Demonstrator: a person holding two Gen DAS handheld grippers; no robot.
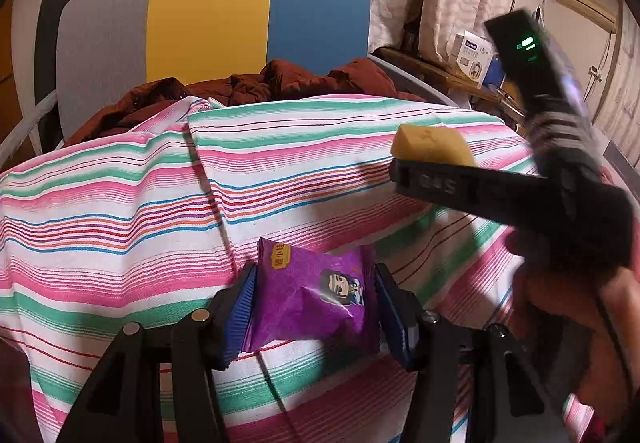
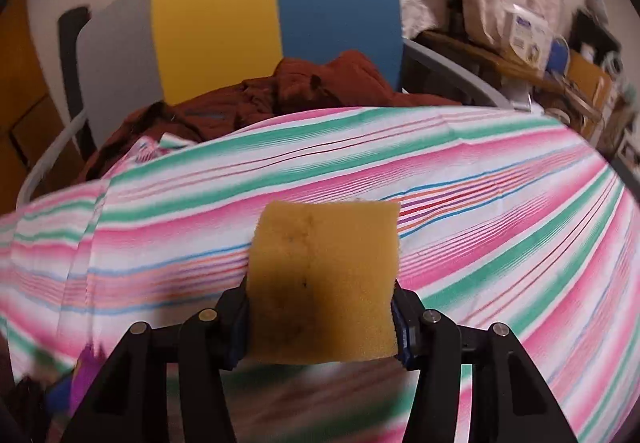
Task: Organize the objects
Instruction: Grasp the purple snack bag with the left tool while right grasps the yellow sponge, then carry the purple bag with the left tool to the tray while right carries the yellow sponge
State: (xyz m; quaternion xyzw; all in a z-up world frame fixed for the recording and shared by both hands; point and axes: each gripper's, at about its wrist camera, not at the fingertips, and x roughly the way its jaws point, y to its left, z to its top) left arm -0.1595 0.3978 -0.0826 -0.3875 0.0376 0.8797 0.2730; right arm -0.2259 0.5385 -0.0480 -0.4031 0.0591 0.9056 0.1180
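Observation:
My left gripper is shut on a purple snack packet and holds it just above the striped cloth. My right gripper is shut on a yellow sponge and holds it above the striped cloth. In the left wrist view the right gripper is at the right, blurred, with the yellow sponge in its jaws. A purple blur, probably the packet, shows at the lower left of the right wrist view.
A dark red garment lies bunched at the cloth's far edge, in front of a grey, yellow and blue chair back. A cluttered shelf with a white box stands at the far right, by curtains.

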